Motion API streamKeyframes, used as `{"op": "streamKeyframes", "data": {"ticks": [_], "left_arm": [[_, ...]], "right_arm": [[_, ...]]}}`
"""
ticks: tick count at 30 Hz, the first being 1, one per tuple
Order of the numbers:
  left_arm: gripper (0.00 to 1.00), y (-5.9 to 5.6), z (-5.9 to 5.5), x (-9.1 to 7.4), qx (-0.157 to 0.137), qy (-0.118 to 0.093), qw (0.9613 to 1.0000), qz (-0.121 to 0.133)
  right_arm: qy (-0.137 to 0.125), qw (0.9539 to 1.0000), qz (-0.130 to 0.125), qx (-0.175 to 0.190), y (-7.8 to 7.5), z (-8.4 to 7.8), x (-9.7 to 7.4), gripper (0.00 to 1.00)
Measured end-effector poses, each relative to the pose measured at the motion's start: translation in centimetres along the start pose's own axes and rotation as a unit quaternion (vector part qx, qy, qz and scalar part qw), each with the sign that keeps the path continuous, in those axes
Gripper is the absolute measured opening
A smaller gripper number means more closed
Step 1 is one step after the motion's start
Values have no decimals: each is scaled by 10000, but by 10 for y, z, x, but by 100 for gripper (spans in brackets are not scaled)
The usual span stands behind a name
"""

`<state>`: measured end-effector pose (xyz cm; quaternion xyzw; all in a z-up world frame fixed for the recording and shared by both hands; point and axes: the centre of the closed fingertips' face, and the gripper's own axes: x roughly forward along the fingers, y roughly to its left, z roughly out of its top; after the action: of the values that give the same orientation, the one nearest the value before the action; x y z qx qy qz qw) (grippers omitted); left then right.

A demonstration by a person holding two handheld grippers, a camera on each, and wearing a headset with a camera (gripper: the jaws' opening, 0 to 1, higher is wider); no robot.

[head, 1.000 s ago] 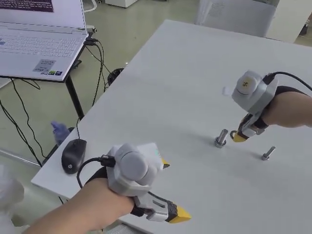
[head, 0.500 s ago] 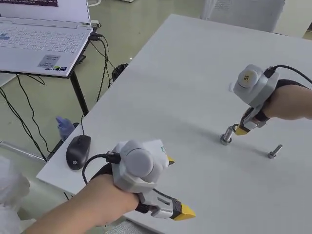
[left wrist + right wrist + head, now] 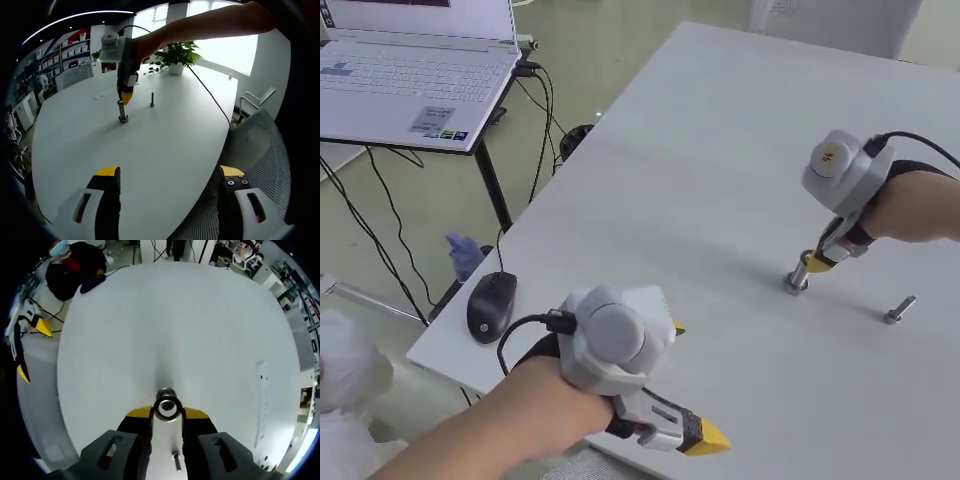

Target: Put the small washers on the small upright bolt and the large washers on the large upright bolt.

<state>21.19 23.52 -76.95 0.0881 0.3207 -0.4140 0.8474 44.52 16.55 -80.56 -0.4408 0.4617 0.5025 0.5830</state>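
An open laptop (image 3: 410, 70) is seen on a dark-legged stand (image 3: 492, 185) left of the white bench (image 3: 700, 150), with black cables (image 3: 545, 110) hung beside it. A black mouse (image 3: 492, 305) is laid on the bench's near corner. A blue bottle (image 3: 466, 255) is stood on the floor (image 3: 590, 60). In the left gripper view, a potted plant (image 3: 176, 52) is set at the bench's far end and a mesh chair (image 3: 260, 142) is drawn up alongside.

high head view, all toward large bolt (image 3: 798, 278)

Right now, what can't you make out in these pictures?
- Whether the washer is on or above the large bolt: in the right gripper view it covers the bolt's top; in the head view the right hand-held gripper hides it.
- Anything already stacked on that bolt: too small in the head view.
- Laptop screen: cut by the head view's top edge.
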Motion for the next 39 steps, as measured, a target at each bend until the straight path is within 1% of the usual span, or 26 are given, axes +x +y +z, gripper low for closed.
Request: {"op": "streamKeyframes", "data": {"ticks": [1,2,8,11,23,28,39], "left_arm": [[80,0,0,0,1,1,10000,2],[80,1,0,0,7,7,10000,9],[80,4,0,-2,19,9,10000,19],[80,6,0,-2,23,15,10000,21],[79,5,0,-2,41,22,10000,-20],[79,5,-2,-2,25,29,10000,-25],[78,8,-8,-4,-6,71,10000,-30]], "right_arm": [[1,10000,-1,-4,0,0,0,22],[10,10000,-5,-18,-4,0,3,22],[18,10000,45,-32,1,2,7,22],[40,10000,38,-42,1,2,8,22],[86,9999,49,-44,5,-1,20,22],[107,9999,44,-45,6,-3,29,22],[139,9999,35,11,5,-3,39,22]]}}
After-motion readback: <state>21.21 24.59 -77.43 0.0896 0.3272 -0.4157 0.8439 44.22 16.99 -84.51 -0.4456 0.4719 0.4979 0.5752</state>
